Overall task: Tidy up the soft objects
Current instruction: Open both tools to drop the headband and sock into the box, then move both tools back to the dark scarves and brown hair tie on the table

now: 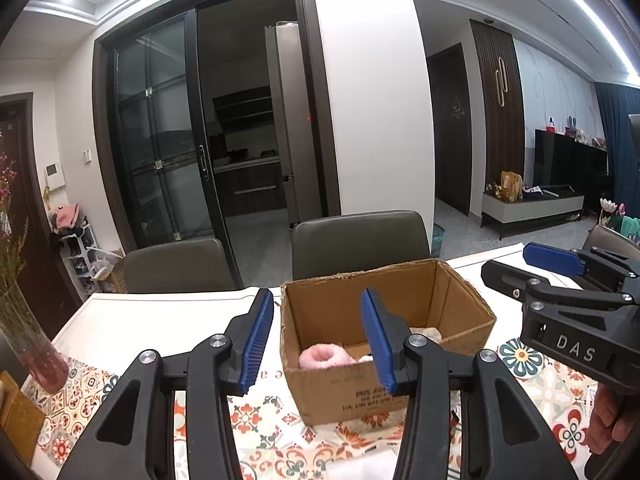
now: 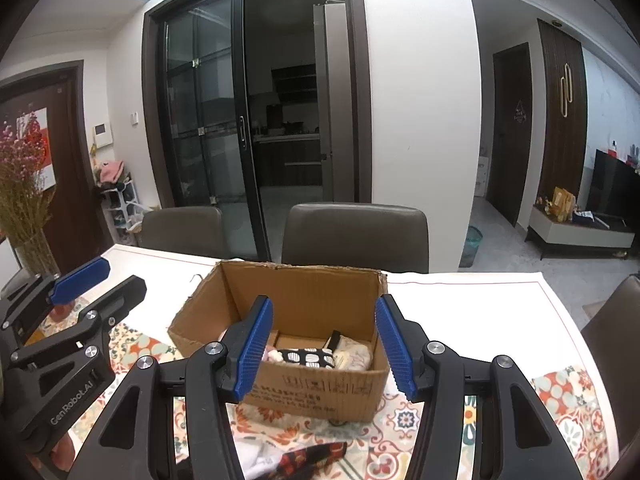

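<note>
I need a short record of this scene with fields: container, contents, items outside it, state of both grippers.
container: cardboard box, open top, on patterned tablecloth
contents: pink fluffy item, black-and-white patterned pouch, pale cloth
outside: dark patterned cloth in front of the box
left gripper: open, empty
right gripper: open, empty

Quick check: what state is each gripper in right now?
Left gripper: open, nothing between its pads, cardboard box behind it.
Right gripper: open, holding nothing.
</note>
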